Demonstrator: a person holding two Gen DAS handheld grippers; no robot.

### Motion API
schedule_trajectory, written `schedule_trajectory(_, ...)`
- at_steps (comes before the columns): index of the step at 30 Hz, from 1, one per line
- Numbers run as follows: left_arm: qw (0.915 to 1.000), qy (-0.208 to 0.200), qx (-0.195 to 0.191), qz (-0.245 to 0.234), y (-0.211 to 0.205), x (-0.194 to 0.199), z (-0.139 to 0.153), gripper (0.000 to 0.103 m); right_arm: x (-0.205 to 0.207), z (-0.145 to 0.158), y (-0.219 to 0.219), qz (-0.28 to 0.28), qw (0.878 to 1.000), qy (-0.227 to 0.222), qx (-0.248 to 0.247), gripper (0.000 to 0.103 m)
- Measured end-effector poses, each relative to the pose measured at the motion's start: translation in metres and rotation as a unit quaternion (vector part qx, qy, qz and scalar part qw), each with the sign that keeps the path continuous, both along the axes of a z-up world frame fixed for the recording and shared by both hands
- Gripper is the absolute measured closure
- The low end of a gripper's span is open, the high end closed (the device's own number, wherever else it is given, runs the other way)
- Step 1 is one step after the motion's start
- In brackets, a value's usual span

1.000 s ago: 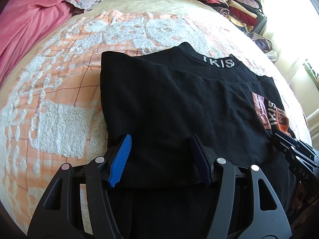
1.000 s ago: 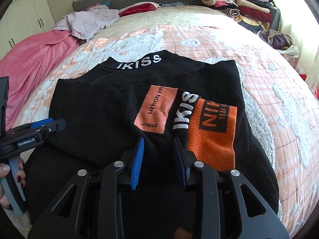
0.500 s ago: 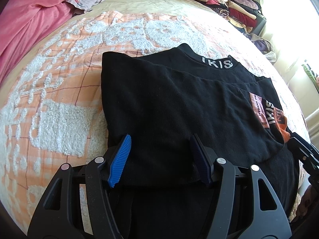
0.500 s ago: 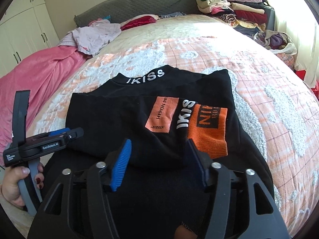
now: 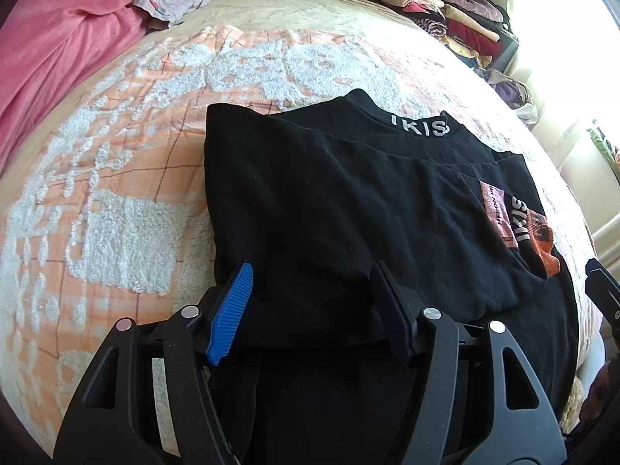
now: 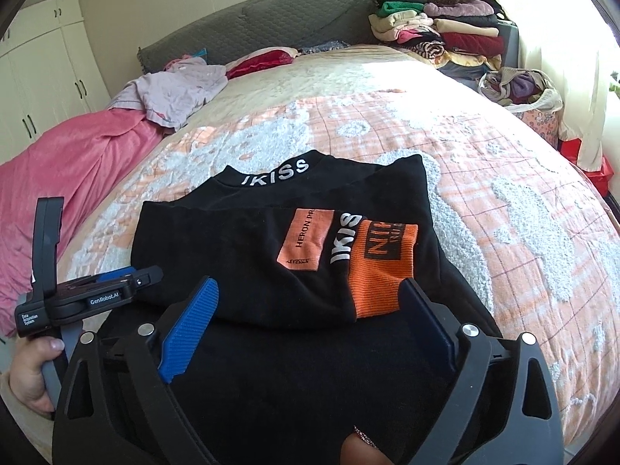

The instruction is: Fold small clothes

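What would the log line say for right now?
garment: black top part-folded on bed | left gripper: open | right gripper: open

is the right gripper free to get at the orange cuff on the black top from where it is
Probably yes: the right gripper is open and empty, the orange cuff lies uncovered on the black top just ahead of its fingers, and nothing stands between them.

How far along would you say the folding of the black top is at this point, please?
Partly done. The black top lies on the bed with both sleeves folded in; the orange cuff lies on its front. In hand: the left tool and right tool are open over the sleeves' near edge, gripping nothing. Left: the bottom half, near the cameras, looks not yet folded up.
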State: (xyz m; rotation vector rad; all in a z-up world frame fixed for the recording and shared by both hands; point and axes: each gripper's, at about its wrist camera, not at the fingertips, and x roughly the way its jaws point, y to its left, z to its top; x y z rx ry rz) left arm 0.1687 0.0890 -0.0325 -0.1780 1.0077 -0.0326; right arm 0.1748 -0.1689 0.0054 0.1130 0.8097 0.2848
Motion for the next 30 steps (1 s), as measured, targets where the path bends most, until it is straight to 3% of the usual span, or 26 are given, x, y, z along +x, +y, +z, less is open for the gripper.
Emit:
schedule_trajectory(7,0.9999,-0.011,-0.009,0.004,0.003,-0.01,0.014,0.037,-0.005,0.006,-0.011,-0.013,0.999,0.0,0.033,0.005)
schedule_trajectory(13,0.9994,-0.034,-0.005,0.01,0.003,-0.021,0.033,0.029,-0.011,0.009,-0.012,-0.014,0.999,-0.001,0.032,0.005)
schedule_trajectory(15,0.9991,-0.04,-0.005,0.013,0.003,-0.024,0.039,0.013,-0.014,0.011,-0.012,-0.013,0.999,-0.002,0.032,0.005)
schedule_trajectory(30,0.9964,-0.084,0.005,0.014,-0.003,-0.058,0.073,0.01,-0.035,0.034,-0.015,-0.01,0.999,-0.031,0.033,0.005)
